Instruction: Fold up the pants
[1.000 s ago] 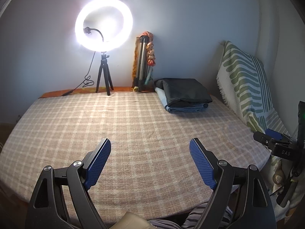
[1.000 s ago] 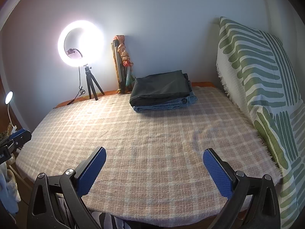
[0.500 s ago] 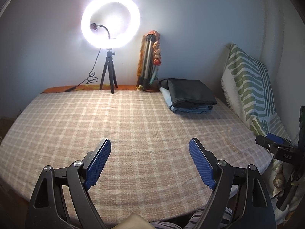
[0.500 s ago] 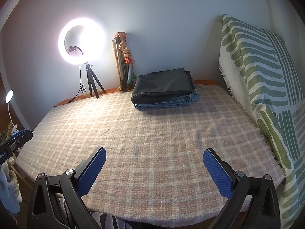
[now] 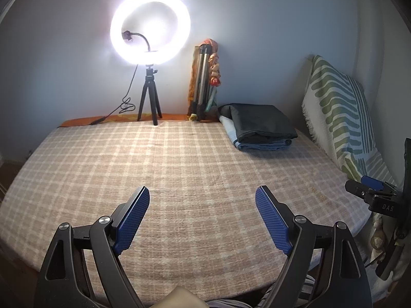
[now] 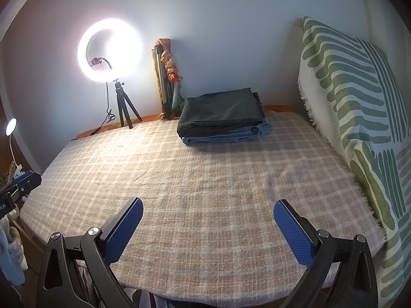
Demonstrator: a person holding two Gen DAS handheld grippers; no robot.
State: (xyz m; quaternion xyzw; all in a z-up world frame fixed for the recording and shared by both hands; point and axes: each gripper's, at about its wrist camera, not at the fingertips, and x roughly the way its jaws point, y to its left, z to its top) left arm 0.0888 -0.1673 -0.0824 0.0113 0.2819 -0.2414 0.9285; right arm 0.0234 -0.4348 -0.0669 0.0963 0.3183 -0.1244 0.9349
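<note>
Right wrist view: your right gripper (image 6: pixel 206 222) has its blue jaws wide apart, holding nothing. So does your left gripper (image 5: pixel 201 213). The checked pink-and-cream blanket (image 6: pixel 205 179) ahead gives room. Far back, nearer your right, sits the stack of folded dark and blue pants (image 6: pixel 222 114), long side running left-right.

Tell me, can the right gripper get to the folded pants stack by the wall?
Probably yes: the right gripper is open, and only bare checked blanket lies between it and the folded pants stack.

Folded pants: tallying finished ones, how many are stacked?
2: dark pants on top, blue jeans beneath, at the bed's far end; more may be hidden.
</note>
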